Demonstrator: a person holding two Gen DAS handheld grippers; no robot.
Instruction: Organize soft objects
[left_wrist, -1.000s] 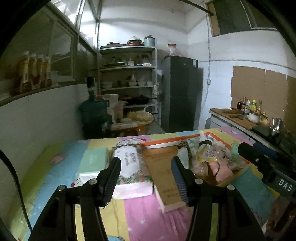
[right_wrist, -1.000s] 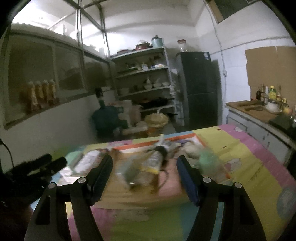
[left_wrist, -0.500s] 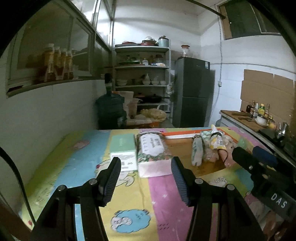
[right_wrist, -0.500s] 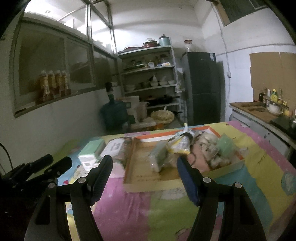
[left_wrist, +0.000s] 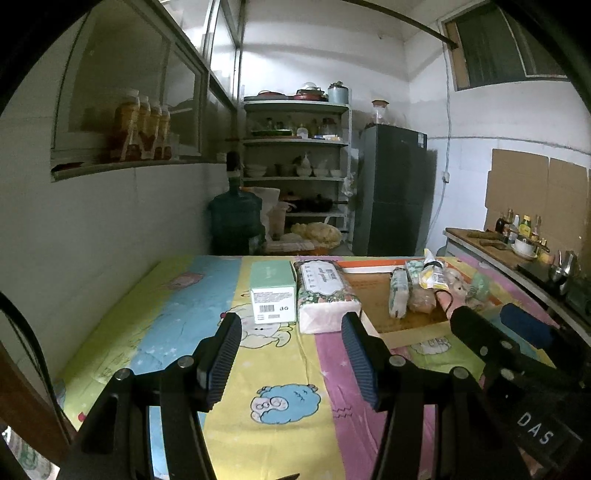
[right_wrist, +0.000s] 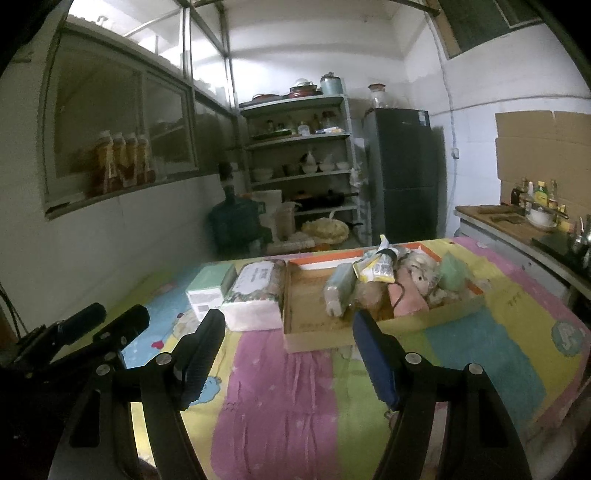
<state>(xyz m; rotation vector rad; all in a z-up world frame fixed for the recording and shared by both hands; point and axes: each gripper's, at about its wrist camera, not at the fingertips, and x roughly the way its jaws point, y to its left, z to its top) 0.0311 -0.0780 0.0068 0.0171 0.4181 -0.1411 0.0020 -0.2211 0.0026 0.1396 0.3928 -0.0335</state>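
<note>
A shallow cardboard tray (right_wrist: 310, 325) on the table holds soft items: a pale tissue pack (right_wrist: 338, 290), a yellow pouch (right_wrist: 375, 267), a pink plush doll (right_wrist: 406, 291) and a green packet (right_wrist: 452, 273). Left of the tray lie a floral tissue pack (left_wrist: 323, 291) and a mint green box (left_wrist: 273, 291). My left gripper (left_wrist: 291, 350) is open and empty, short of the tissue pack. My right gripper (right_wrist: 288, 350) is open and empty, in front of the tray. The tray also shows in the left wrist view (left_wrist: 376, 295).
The table wears a colourful cartoon cloth (left_wrist: 284, 402). Behind it stand a water jug (left_wrist: 234, 221), a shelf rack (left_wrist: 295, 162) and a dark fridge (left_wrist: 391, 188). A counter with bottles (left_wrist: 513, 236) runs along the right. A wall with a window ledge is on the left.
Both grippers have pulled back from the tray and the tissue packs toward the near edge of the table. Both stay open and empty. The items have not moved.
</note>
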